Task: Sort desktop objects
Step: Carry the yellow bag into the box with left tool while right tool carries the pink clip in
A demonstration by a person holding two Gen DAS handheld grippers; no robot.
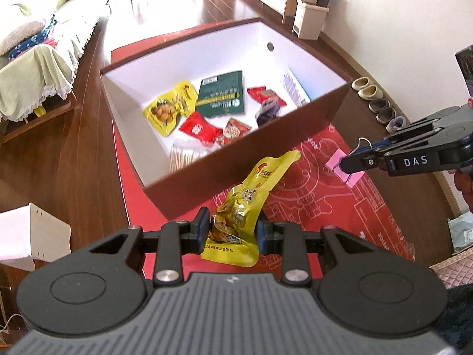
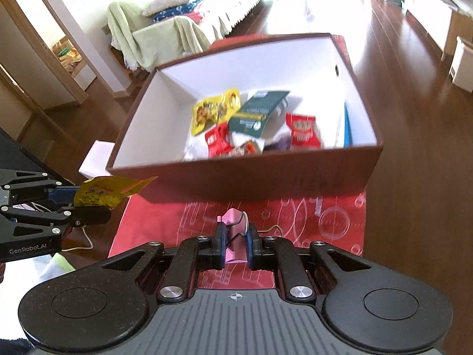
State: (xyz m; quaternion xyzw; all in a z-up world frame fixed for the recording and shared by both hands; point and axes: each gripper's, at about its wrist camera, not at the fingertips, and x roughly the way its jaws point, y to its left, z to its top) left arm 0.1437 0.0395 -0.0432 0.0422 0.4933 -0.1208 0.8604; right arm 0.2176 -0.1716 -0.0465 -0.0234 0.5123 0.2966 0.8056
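My left gripper (image 1: pixel 232 230) is shut on a yellow snack packet (image 1: pixel 245 207) and holds it above the red mat, just in front of the brown box (image 1: pixel 245 174); packet and gripper also show in the right wrist view (image 2: pixel 109 192). My right gripper (image 2: pixel 235 244) is shut on a pink binder clip (image 2: pixel 233 233) with wire handles, above the mat near the box's front wall (image 2: pixel 266 174). In the left wrist view that gripper (image 1: pixel 346 162) holds the clip (image 1: pixel 344 168) at the right. The box holds several snack packets and a green booklet (image 1: pixel 223 94).
The red mat (image 1: pixel 325 204) covers the table under the box. A white block (image 1: pixel 29 236) stands at the left. Around are a wooden floor, a covered sofa (image 1: pixel 38 44), a white bin (image 1: pixel 310 17) and several slippers (image 1: pixel 381 109) along the wall.
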